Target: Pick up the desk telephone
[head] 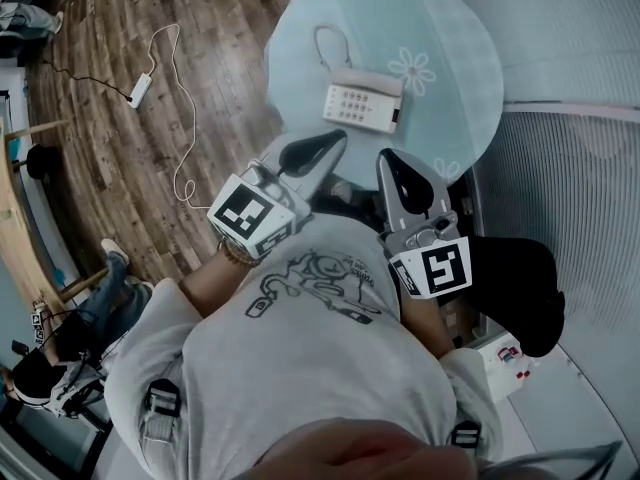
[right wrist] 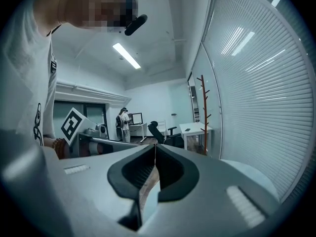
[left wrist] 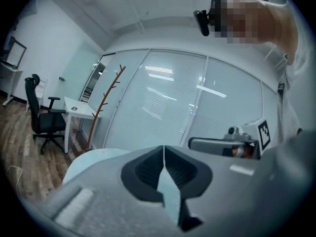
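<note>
A white desk telephone [head: 362, 101] with a keypad lies on the round, pale blue flowered table [head: 450, 58], its handset along the far side. A thin cord [head: 330, 43] loops behind it. My left gripper [head: 335, 140] is shut and empty, held at the near edge of the table, short of the phone. Beside it my right gripper [head: 386, 158] is also shut and empty, near the same edge. In the left gripper view the jaws [left wrist: 163, 147] meet with nothing between them, and the right gripper [left wrist: 222, 144] shows beside them. The right gripper view shows its jaws [right wrist: 155, 146] closed too. The phone is in neither gripper view.
A power strip [head: 140, 90] and its white cable lie on the wooden floor left of the table. A glass wall with blinds [head: 570, 198] runs along the right. A coat stand [left wrist: 101, 102], an office chair [left wrist: 44, 117] and a small white desk [left wrist: 79, 107] stand beyond.
</note>
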